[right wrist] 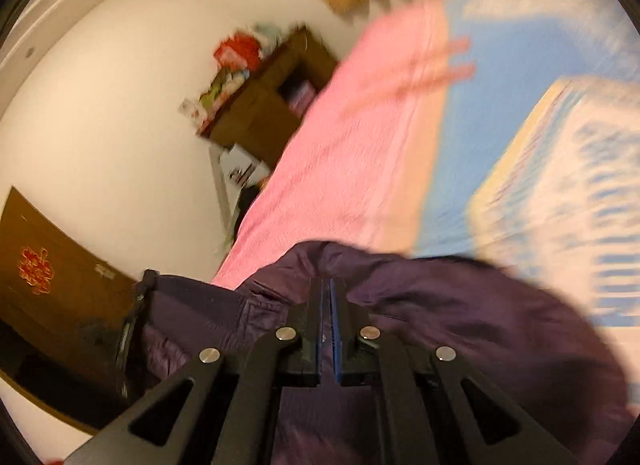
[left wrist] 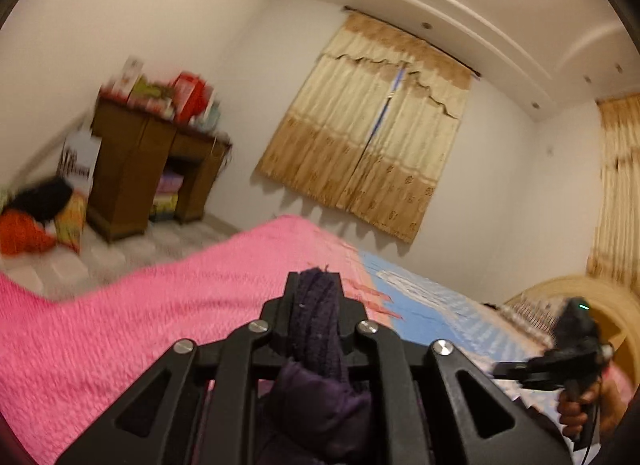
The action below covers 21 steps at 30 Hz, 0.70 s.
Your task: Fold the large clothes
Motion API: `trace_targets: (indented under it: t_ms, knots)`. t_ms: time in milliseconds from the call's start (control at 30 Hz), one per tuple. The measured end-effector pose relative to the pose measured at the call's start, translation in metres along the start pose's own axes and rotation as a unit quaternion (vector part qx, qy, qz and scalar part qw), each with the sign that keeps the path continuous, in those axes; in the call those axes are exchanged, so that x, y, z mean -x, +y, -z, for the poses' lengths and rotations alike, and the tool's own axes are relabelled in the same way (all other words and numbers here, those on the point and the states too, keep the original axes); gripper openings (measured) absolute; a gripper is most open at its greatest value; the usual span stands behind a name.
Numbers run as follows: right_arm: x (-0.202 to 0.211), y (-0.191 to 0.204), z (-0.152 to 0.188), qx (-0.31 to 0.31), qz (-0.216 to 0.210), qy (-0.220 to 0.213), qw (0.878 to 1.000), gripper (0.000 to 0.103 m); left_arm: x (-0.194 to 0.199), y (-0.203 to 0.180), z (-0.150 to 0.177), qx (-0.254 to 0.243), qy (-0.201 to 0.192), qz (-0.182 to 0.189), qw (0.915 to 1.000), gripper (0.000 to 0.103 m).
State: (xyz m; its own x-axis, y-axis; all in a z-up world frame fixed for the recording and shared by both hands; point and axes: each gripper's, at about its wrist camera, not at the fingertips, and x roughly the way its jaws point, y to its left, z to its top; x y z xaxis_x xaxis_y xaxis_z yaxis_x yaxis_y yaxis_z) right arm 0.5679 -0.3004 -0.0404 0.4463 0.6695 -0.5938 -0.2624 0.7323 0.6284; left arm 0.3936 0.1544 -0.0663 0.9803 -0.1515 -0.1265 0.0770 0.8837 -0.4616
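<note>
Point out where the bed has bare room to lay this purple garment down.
The pink bedspread lies bare from its floor-side edge to the blue sheet. Crowded: the striped pillow at the head, and the floor by the wooden cabinet.

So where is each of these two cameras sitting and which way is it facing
Left wrist: on the left gripper, shut on the purple garment, facing level across the pink bedspread to the curtain; the right gripper and a hand show.
Right wrist: on the right gripper, tilted down over the garment.
Shared: garment, bedspread, wooden cabinet.
</note>
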Motion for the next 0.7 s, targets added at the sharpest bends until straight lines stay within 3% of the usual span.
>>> trace_targets:
  t_ms: [67, 100, 133, 200, 300, 333, 400, 433, 467, 500, 600, 700]
  knots:
    - [0.043, -0.006, 0.008, 0.040, 0.071, -0.032, 0.996, 0.049, 0.000, -0.002, -0.001, -0.002, 0.000, 0.001, 1.0000, 0.013]
    - [0.052, -0.010, 0.010, 0.048, 0.096, -0.040, 0.993, 0.088, 0.001, -0.006, 0.000, -0.007, -0.002, 0.001, 1.0000, 0.013]
    - [0.065, -0.015, 0.014, 0.054, 0.130, -0.049, 0.989, 0.097, 0.002, -0.010, 0.000, -0.014, -0.004, 0.001, 0.9999, 0.013]
    - [0.070, -0.027, 0.022, 0.049, 0.163, -0.035, 0.985, 0.097, 0.004, -0.014, 0.001, -0.019, -0.004, -0.001, 0.9998, 0.013]
    - [0.063, -0.030, 0.039, 0.052, 0.140, -0.008, 0.989, 0.095, 0.002, -0.017, 0.001, -0.020, 0.003, -0.006, 0.9998, 0.013]
    - [0.048, -0.028, 0.045, 0.070, 0.152, 0.016, 0.986, 0.082, 0.001, -0.018, 0.001, -0.023, 0.007, -0.007, 0.9997, 0.013]
    - [0.018, -0.025, 0.059, 0.100, 0.235, 0.065, 0.965, 0.051, 0.000, -0.022, 0.003, -0.030, 0.015, -0.013, 0.9994, 0.013]
    - [0.015, -0.016, 0.064, 0.106, 0.234, 0.056, 0.965, 0.031, 0.000, -0.025, 0.003, -0.035, 0.019, -0.015, 0.9991, 0.013]
    - [0.016, -0.011, 0.064, 0.113, 0.232, 0.045, 0.965, 0.018, 0.002, -0.027, 0.003, -0.041, 0.019, -0.016, 0.9989, 0.013]
    - [0.027, -0.003, 0.066, 0.125, 0.235, 0.027, 0.964, 0.012, 0.007, -0.032, 0.001, -0.050, 0.017, -0.015, 0.9985, 0.013]
    - [0.076, 0.031, 0.077, 0.137, 0.217, -0.055, 0.965, 0.010, 0.033, -0.050, -0.001, -0.090, -0.011, -0.008, 0.9959, 0.013]
    - [0.119, 0.071, 0.091, 0.171, 0.215, -0.130, 0.953, 0.010, 0.055, -0.066, -0.008, -0.108, -0.041, 0.008, 0.9932, 0.013]
